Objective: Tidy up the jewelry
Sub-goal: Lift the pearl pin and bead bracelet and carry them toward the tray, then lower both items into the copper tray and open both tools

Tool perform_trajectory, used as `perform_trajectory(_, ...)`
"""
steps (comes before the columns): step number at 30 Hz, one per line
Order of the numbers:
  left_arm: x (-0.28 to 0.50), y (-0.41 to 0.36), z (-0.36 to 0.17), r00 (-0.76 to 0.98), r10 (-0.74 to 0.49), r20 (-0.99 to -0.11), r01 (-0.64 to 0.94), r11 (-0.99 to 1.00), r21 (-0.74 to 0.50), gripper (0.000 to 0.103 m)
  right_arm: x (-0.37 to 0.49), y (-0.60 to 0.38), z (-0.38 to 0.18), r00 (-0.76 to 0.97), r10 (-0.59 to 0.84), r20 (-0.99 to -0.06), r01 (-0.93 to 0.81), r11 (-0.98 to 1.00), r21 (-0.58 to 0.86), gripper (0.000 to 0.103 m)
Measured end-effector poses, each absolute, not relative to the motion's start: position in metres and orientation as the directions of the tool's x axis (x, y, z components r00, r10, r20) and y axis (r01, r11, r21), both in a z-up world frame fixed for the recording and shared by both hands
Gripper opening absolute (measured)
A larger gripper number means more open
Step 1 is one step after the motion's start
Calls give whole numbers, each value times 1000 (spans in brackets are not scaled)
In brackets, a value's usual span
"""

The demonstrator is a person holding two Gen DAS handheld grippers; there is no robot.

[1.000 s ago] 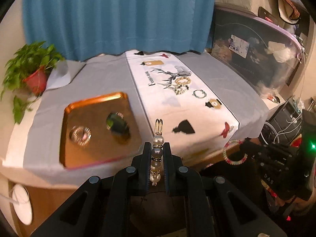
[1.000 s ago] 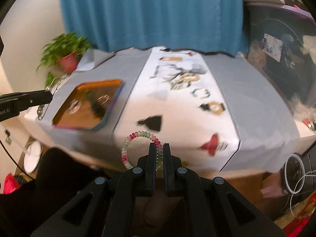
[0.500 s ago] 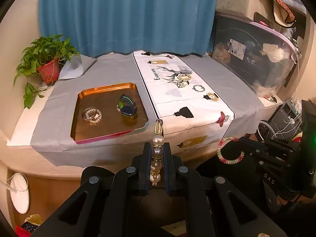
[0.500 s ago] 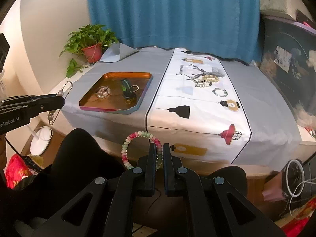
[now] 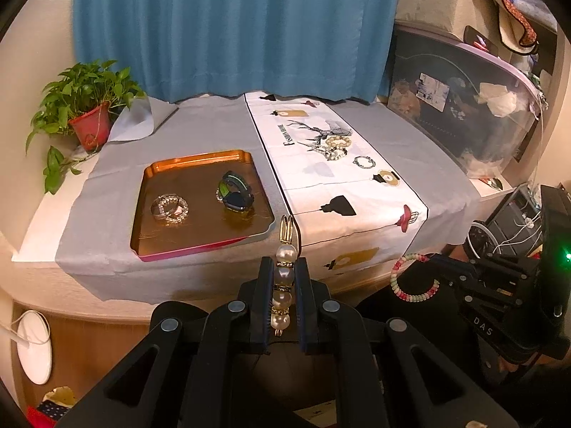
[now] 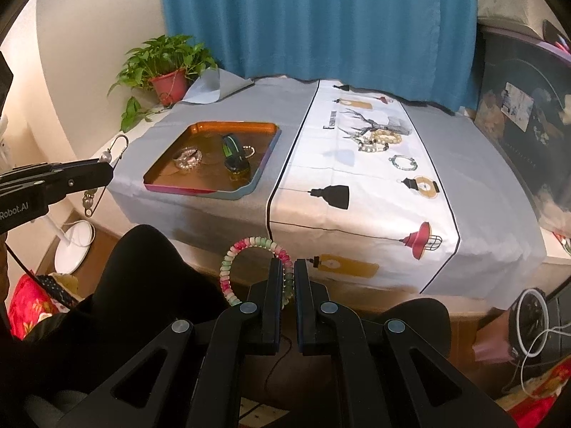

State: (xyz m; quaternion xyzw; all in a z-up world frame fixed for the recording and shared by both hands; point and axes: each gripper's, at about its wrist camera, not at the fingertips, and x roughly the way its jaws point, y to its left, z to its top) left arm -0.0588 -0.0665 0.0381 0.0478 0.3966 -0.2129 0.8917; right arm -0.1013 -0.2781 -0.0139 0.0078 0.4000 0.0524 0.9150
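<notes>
Left fingers pressed in on a pearl pin, pinching it lengthwise so the gold clasp end pokes out past the tips; the left gripper hangs in front of the table edge, short of the tray. Right fingers nearly together, pinching a coil bracelet of pink, green and white loops; the ring stands up and to the left of the right gripper, off the table, above a dark-clothed knee. Tray copper-coloured, on grey cloth at the table's left half. In it: a sparkly bangle at left, a dark green-edged band at right, well apart from each other. White printed runner lies just right of the tray, running front to back. On the runner's far part: a cream bead bracelet touching a paler bead strand, a small green bracelet near them. Potted plant at far left corner, blue curtain behind. Dark clear-lidded bin at right.
</notes>
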Motion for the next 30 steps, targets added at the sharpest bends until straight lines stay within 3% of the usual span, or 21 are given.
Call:
perform_trajectory(17, -8, -49, 15, 568, -311, -762, 361, 926, -109, 9, -47, -273, -27, 634, 89, -768, -97, 995, 35, 7)
perform_trajectory(30, 66, -12, 6, 593, -253, -764, 283, 954, -97, 9, 56, -226, -12, 658, 163, -735, -206, 978, 32, 7)
